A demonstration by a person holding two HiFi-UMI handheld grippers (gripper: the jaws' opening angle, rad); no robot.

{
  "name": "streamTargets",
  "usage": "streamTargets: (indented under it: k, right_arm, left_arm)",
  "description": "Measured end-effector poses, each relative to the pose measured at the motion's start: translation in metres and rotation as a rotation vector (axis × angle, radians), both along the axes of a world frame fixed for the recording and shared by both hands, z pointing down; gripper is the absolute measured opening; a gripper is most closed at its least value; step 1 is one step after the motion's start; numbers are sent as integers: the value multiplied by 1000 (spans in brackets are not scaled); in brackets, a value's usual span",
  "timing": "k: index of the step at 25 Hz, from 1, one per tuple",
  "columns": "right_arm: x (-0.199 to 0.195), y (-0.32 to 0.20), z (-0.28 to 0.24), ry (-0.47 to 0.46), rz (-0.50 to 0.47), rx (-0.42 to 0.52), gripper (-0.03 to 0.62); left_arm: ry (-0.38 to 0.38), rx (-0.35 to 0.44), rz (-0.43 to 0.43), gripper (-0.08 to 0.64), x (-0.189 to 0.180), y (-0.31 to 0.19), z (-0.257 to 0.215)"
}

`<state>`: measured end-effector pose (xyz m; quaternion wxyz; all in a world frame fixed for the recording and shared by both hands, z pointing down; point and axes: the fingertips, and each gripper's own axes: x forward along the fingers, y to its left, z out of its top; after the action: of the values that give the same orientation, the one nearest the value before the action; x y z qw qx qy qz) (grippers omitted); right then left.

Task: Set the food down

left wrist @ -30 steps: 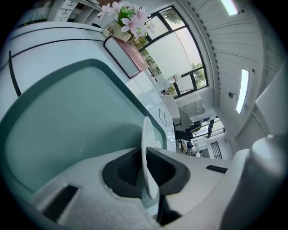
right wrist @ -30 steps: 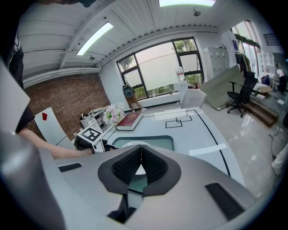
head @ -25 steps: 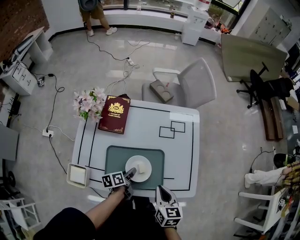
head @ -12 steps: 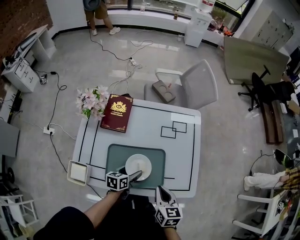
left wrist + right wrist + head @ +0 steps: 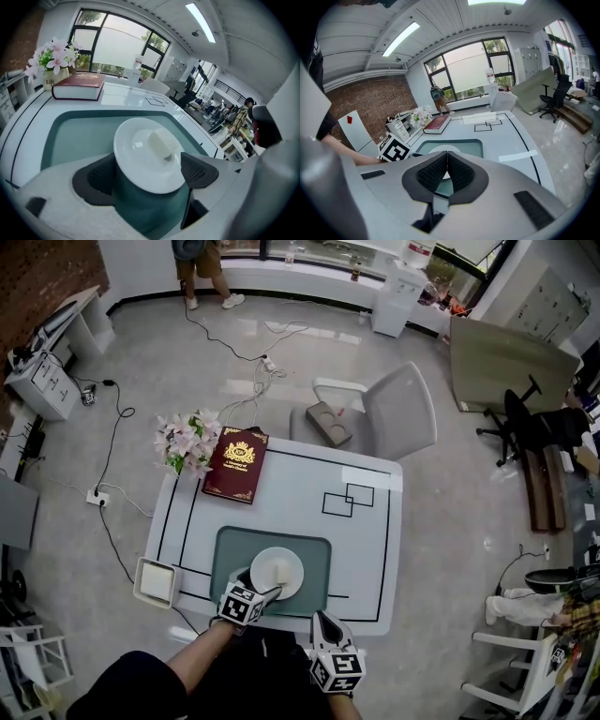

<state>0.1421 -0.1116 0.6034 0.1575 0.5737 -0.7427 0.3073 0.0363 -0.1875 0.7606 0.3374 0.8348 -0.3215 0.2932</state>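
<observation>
On green mat [image 5: 232, 552] at near edge of surface [image 5: 309, 476], white plate [image 5: 277, 572] is set flat, pale food block [image 5: 161, 143] carried on it. Left hand-held gripper [image 5: 258, 586]: jaws being opened, plate rim between, seemingly untouched. Right hand-held gripper [image 5: 323, 621]: jaws pressed together, nothing held.
</observation>
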Motion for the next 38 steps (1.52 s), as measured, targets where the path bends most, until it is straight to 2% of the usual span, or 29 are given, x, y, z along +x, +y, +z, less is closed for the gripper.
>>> streamTargets:
  k: [6,13,19,23,29,33,35,38]
  right_arm:
    - [-1,-2,1,0,-9,4,9]
    - [-9,-9,-4,1,-34,15,9]
    - [-19,-20,-10,5,-72,36,9]
    - [-30,-28,-14,16,-125,49,9]
    - [-40,-38,-24,13,-170,74,9]
    - [-39,-40,-27,22,-192,87,9]
    - [-38,-40,-28,22,-196,96,9]
    - [-36,-39,-32,11,-197,107,9]
  left_arm:
    - [-113,82,123,417,-7,5,7]
    - [-119,144,116,417,-21,4,-8]
    - [-33,217,59,417,-26,-2,-55]
    - [60,210,15,416,-25,-1,-85]
    - [56,248,-2,414,-34,5,-108]
    - [112,241,-27,410,-36,11,-120]
    - [122,259,-37,363,-39,13,-128]
    - [74,332,-52,79,-45,14,-143]
